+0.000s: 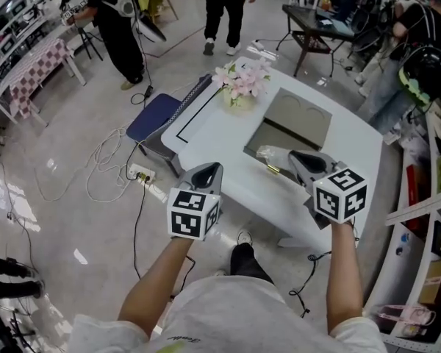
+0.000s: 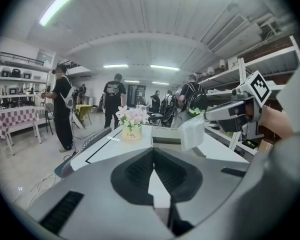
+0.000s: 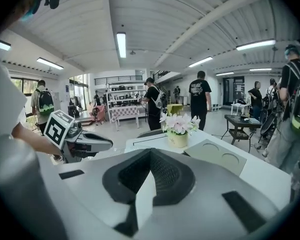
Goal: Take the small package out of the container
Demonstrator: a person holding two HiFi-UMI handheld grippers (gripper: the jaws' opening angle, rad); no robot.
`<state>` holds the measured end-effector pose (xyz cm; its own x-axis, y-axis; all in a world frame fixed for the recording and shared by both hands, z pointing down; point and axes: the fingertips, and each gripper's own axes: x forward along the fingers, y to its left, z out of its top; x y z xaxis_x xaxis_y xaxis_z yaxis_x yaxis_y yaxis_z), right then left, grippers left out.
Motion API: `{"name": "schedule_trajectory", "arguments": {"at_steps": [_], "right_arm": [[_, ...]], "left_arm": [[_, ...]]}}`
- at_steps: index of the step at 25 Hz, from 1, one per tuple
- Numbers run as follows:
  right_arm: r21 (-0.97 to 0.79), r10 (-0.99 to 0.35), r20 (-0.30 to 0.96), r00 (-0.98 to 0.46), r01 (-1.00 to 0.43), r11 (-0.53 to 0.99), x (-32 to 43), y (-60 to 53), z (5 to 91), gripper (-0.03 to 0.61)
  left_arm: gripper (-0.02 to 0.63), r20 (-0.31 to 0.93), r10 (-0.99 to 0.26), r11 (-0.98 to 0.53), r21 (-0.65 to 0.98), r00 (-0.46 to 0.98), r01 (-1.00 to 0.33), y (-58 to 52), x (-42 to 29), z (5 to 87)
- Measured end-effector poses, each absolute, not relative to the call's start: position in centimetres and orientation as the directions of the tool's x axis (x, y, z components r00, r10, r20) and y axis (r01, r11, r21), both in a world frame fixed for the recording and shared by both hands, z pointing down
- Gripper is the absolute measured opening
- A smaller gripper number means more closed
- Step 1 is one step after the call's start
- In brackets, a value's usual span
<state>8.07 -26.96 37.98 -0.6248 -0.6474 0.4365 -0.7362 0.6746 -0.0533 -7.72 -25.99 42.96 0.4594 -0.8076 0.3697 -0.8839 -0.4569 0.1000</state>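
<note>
A small clear plastic package (image 1: 269, 154) hangs just above the white table (image 1: 213, 134), beside the near edge of the open grey container (image 1: 263, 134). The container's flap lid (image 1: 300, 116) is folded back. My right gripper (image 1: 294, 157) is shut on the package. From the left gripper view the package (image 2: 192, 131) dangles from the right gripper (image 2: 207, 118), in front of the container (image 2: 166, 140). My left gripper (image 1: 211, 169) hovers over the table's near left edge, with its jaws together and nothing in them.
A pot of pink flowers (image 1: 242, 87) stands at the table's far side. A blue seat (image 1: 154, 116) and a power strip with cables (image 1: 141, 173) lie on the floor to the left. People stand beyond the table. Shelves (image 1: 426, 197) line the right.
</note>
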Motion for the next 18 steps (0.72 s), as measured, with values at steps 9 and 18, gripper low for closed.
{"name": "schedule_trajectory", "arguments": {"at_steps": [9,18], "right_arm": [[-0.092,-0.66,0.376,-0.65,-0.735,0.671,4.1,-21.7,38.3,0.005],[-0.126,-0.706,0.333,-0.624,-0.772,0.623,2.1,-17.9,39.3,0.005]], "left_arm": [[0.005,0.345,-0.839,-0.418,0.086,0.421,-0.904,-21.1,-11.3,41.9],[0.005,0.327,-0.841,-0.427,0.087,0.431,-0.9,-18.3,-12.6,41.7]]}}
